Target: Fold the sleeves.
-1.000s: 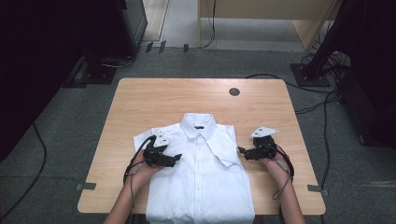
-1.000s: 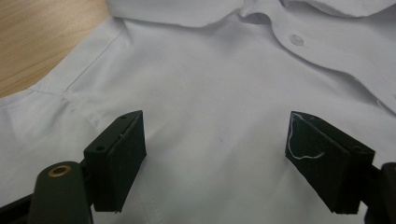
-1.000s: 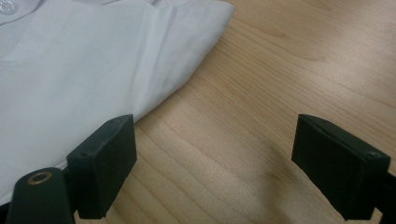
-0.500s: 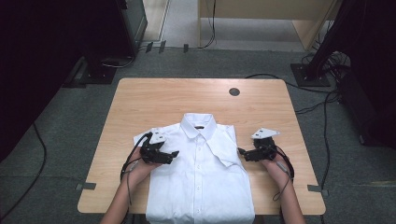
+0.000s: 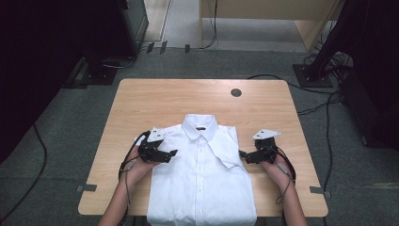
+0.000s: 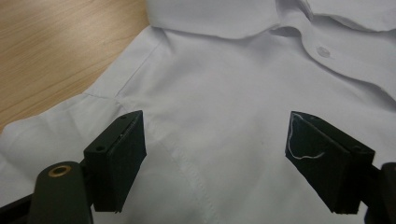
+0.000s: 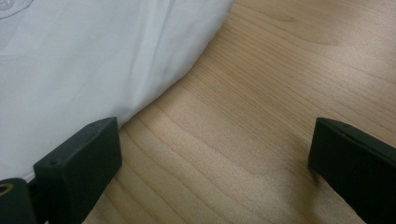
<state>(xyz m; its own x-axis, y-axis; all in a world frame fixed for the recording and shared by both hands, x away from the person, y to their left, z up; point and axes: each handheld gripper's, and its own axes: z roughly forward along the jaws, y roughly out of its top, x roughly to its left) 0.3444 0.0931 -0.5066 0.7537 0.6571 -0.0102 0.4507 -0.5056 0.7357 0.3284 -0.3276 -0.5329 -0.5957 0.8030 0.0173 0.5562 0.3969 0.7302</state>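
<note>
The shirt (image 6: 224,116) between the left gripper's jaws is smooth white woven cloth, matt, with stitched seams and a glossy plastic button (image 6: 322,51) beyond them; the table (image 7: 261,121) between the right gripper's jaws is pale wood-grain, satin-smooth; the jaw pads look matt black plastic.

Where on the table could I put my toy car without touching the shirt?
The widest bare patch of the light wooden table lies beyond the white folded button-up shirt's collar, near the small dark round hole. Narrow strips run along the left and right edges. Beside the shirt it is crowded: the left hand-held gripper and right hand-held gripper sit there.
</note>
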